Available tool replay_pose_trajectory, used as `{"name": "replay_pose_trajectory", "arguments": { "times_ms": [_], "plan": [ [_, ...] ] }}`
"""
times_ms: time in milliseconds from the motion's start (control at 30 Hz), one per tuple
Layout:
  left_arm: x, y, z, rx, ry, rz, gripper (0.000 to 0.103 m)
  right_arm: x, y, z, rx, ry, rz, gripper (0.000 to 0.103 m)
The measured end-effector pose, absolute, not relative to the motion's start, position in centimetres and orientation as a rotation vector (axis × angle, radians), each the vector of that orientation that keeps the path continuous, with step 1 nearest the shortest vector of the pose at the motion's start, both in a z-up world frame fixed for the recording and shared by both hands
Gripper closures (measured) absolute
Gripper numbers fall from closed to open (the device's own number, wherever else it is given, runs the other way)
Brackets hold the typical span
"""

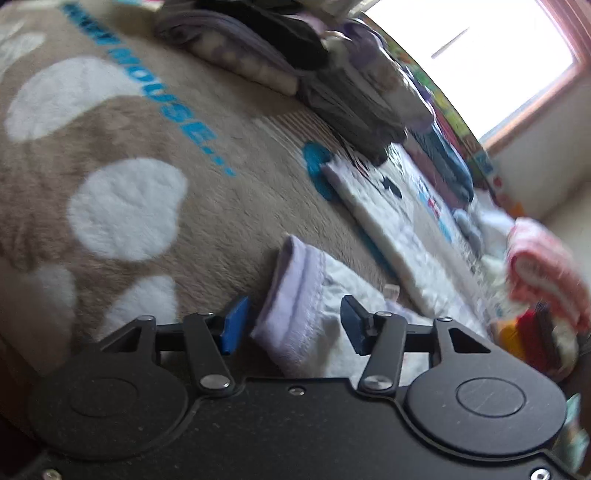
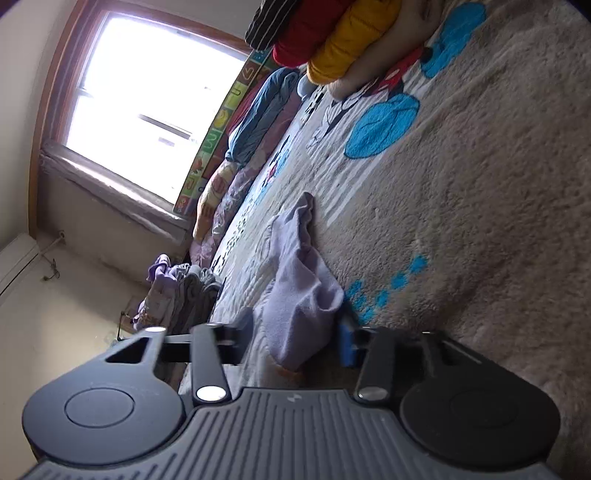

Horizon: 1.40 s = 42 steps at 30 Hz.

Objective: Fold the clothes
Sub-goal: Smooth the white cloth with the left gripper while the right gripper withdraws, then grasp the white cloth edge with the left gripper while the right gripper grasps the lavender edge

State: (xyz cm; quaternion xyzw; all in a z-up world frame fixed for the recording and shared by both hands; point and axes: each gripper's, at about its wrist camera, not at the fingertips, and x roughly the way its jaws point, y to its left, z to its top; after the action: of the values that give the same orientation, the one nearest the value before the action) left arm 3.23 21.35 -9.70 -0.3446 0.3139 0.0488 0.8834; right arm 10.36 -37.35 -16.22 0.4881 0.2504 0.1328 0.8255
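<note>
Centrally, lavender garment (image 1: 295, 314) between spread fingers of left gripper (image 1: 291, 326), hemmed folded edge near the blue pads, untouched. Likewise, same soft crumpled cloth (image 2: 299, 295) between parted fingers of right gripper (image 2: 295, 339), ungrasped. Beneath, plush beige blanket (image 1: 155, 122) with white patches, blue lettering.

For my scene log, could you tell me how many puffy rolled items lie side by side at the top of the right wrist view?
2: a red roll beside a yellow roll on the blanket; others may be cut off by the frame edge.
</note>
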Motion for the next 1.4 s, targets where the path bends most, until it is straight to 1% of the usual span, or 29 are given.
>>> {"name": "replay_pose_trajectory", "arguments": {
  "times_ms": [33, 67, 133, 200, 267, 333, 400, 433, 467, 500, 533, 633, 700, 733, 767, 800, 833, 867, 900, 933, 967, 1033, 1100, 1167, 1200, 1233, 1267, 1333, 1400],
  "plan": [
    [3.6, 20.7, -9.6, -0.679, 0.659, 0.094, 0.091, 10.3, -37.4, -16.1, 1.031, 0.513, 0.278, 0.082],
    [3.6, 20.3, -9.1, -0.639, 0.643, 0.097, 0.092, 10.0, -37.5, -15.8, 1.024, 0.482, 0.270, 0.087],
    [2.9, 19.8, -7.2, -0.566, 0.534, 0.090, 0.092, 9.2, -38.0, -14.6, 1.008, 0.396, 0.267, 0.094],
    [3.0, 19.9, -6.7, -0.538, 0.499, 0.096, 0.092, 8.9, -38.6, -14.4, 0.994, 0.393, 0.246, 0.094],
    [3.2, 20.1, -6.7, -0.521, 0.486, 0.106, 0.092, 9.0, -38.9, -15.3, 0.991, 0.453, 0.186, 0.094],
    [3.2, 19.9, -6.7, -0.491, 0.479, 0.122, 0.091, 9.1, -38.8, -15.2, 0.937, 0.475, 0.144, 0.094],
    [3.0, 19.5, -6.6, -0.457, 0.473, 0.140, 0.082, 8.8, -38.5, -14.5, 0.870, 0.452, 0.118, 0.094],
    [3.0, 19.4, -6.6, -0.439, 0.470, 0.148, 0.079, 8.6, -38.3, -13.9, 0.833, 0.433, 0.108, 0.090],
    [2.9, 19.2, -6.6, -0.422, 0.467, 0.157, 0.074, 8.4, -37.9, -13.2, 0.787, 0.411, 0.111, 0.090],
    [2.9, 19.0, -6.5, -0.405, 0.464, 0.166, 0.072, 8.3, -37.3, -12.6, 0.733, 0.392, 0.136, 0.090],
    [2.8, 18.8, -6.5, -0.388, 0.461, 0.175, 0.072, 8.3, -36.6, -11.9, 0.676, 0.376, 0.169, 0.089],
    [3.2, 17.5, -6.5, -0.337, 0.453, 0.142, 0.072, 8.7, -33.2, -10.2, 0.437, 0.355, 0.303, 0.082],
    [3.9, 16.1, -6.7, -0.306, 0.462, 0.091, 0.072, 8.8, -30.8, -9.6, 0.291, 0.350, 0.389, 0.080],
    [4.2, 15.4, -6.9, -0.288, 0.471, 0.066, 0.071, 8.9, -30.4, -9.5, 0.263, 0.363, 0.402, 0.076],
    [4.7, 14.9, -7.2, -0.270, 0.500, 0.056, 0.062, 9.0, -30.3, -9.7, 0.262, 0.386, 0.397, 0.065],
    [5.4, 14.6, -7.7, -0.253, 0.542, 0.054, 0.052, 9.1, -30.3, -9.8, 0.262, 0.408, 0.392, 0.058],
    [6.0, 14.5, -8.4, -0.240, 0.587, 0.066, 0.044, 9.2, -30.2, -10.0, 0.261, 0.431, 0.387, 0.059],
    [6.5, 14.6, -9.2, -0.232, 0.634, 0.088, 0.047, 9.3, -30.2, -10.1, 0.260, 0.453, 0.382, 0.062],
    [6.5, 14.8, -9.3, -0.238, 0.637, 0.096, 0.047, 9.3, -30.1, -10.2, 0.260, 0.476, 0.377, 0.064],
    [6.2, 15.0, -8.8, -0.255, 0.611, 0.095, 0.050, 9.4, -30.1, -10.4, 0.259, 0.499, 0.372, 0.066],
    [5.7, 15.2, -8.2, -0.270, 0.570, 0.089, 0.050, 9.5, -30.0, -10.5, 0.258, 0.521, 0.367, 0.063],
    [5.1, 15.4, -7.4, -0.292, 0.502, 0.073, 0.050, 8.8, -30.3, -10.2, 0.267, 0.495, 0.348, 0.056],
    [5.4, 15.3, -7.6, -0.305, 0.511, 0.061, 0.049, 8.9, -30.9, -10.5, 0.297, 0.505, 0.322, 0.056],
    [6.2, 15.0, -8.3, -0.279, 0.561, 0.067, 0.049, 10.0, -31.4, -11.9, 0.323, 0.604, 0.304, 0.056],
    [6.7, 14.8, -8.7, -0.261, 0.591, 0.073, 0.049, 10.0, -31.4, -12.0, 0.323, 0.606, 0.301, 0.056],
    [7.2, 14.5, -9.1, -0.243, 0.621, 0.078, 0.050, 9.8, -31.3, -11.7, 0.314, 0.597, 0.292, 0.058],
    [7.2, 14.4, -8.9, -0.238, 0.610, 0.071, 0.050, 9.4, -31.3, -11.3, 0.311, 0.568, 0.288, 0.057],
    [6.5, 14.2, -7.9, -0.228, 0.522, 0.050, 0.049, 8.3, -31.5, -10.4, 0.314, 0.493, 0.284, 0.057],
    [6.4, 13.9, -7.6, -0.215, 0.497, 0.056, 0.049, 7.7, -31.7, -9.8, 0.312, 0.447, 0.282, 0.056]
  ]
}}
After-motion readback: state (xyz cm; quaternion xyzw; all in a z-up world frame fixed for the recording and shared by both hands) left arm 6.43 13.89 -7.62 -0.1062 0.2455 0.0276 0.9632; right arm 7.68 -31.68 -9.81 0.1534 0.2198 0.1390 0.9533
